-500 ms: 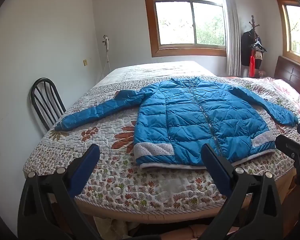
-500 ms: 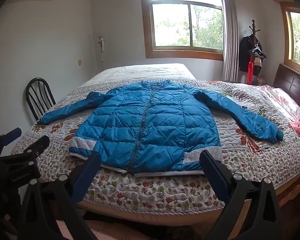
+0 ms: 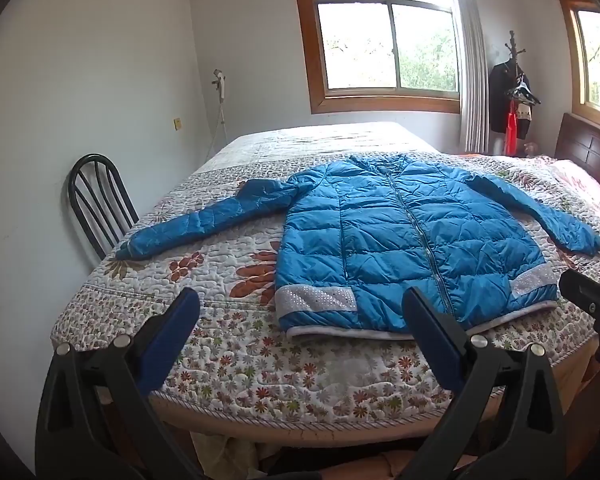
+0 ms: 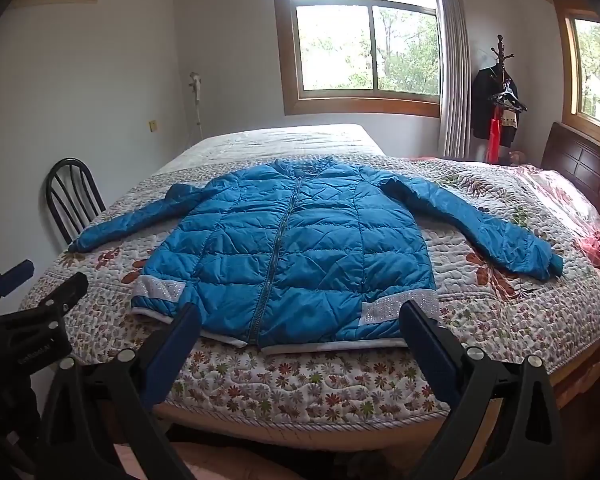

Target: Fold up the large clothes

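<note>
A blue quilted jacket (image 3: 400, 240) (image 4: 292, 256) lies flat, front up and zipped, on the bed's floral quilt (image 3: 240, 360) (image 4: 308, 376), both sleeves spread outward. Silver sparkly bands mark its hem corners. My left gripper (image 3: 300, 308) hovers open before the bed's near edge, short of the hem's left corner, with nothing between its blue pads. My right gripper (image 4: 298, 320) is open too, just short of the hem's middle and right part, holding nothing. Each gripper shows at the side of the other's view: the right one (image 3: 592, 292), the left one (image 4: 40, 288).
A black metal chair (image 3: 100, 204) (image 4: 74, 196) stands against the wall at the bed's left. A dark wooden headboard (image 3: 588, 152) (image 4: 580, 164) and pink bedding are at the right. A coat rack (image 3: 514, 92) (image 4: 496, 96) stands by the far window.
Both grippers have edged slightly closer to the bed and jacket hem. The jacket has not moved and both grippers stay open.
</note>
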Demonstrator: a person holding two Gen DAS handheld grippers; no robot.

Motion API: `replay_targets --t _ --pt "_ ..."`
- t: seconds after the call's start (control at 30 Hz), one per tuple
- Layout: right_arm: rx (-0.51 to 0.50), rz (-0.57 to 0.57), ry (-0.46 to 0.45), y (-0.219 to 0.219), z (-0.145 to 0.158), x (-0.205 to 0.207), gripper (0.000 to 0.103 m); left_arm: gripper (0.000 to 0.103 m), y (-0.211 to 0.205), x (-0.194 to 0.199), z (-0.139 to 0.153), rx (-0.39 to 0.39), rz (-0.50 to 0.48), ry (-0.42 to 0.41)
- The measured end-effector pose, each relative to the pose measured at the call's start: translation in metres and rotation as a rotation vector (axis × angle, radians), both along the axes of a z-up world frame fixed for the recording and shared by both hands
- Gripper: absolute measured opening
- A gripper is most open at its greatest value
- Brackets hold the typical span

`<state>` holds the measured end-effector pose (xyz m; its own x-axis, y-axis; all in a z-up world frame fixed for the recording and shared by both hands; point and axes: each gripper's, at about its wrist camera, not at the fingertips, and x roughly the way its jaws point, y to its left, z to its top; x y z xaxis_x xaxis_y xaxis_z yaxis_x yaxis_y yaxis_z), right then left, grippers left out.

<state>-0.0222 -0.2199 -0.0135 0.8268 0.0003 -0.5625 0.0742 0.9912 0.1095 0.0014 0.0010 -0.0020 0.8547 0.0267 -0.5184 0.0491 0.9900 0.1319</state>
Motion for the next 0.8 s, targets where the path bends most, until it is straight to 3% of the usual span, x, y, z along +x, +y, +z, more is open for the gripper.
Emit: replay_targets --t 0.8 --pt "-0.003 -0.011 -0.003 -0.0031 0.0002 -0.0011 0.099 0.1 0.0045 0.0021 0.0015 0.001 0.006 0.0"
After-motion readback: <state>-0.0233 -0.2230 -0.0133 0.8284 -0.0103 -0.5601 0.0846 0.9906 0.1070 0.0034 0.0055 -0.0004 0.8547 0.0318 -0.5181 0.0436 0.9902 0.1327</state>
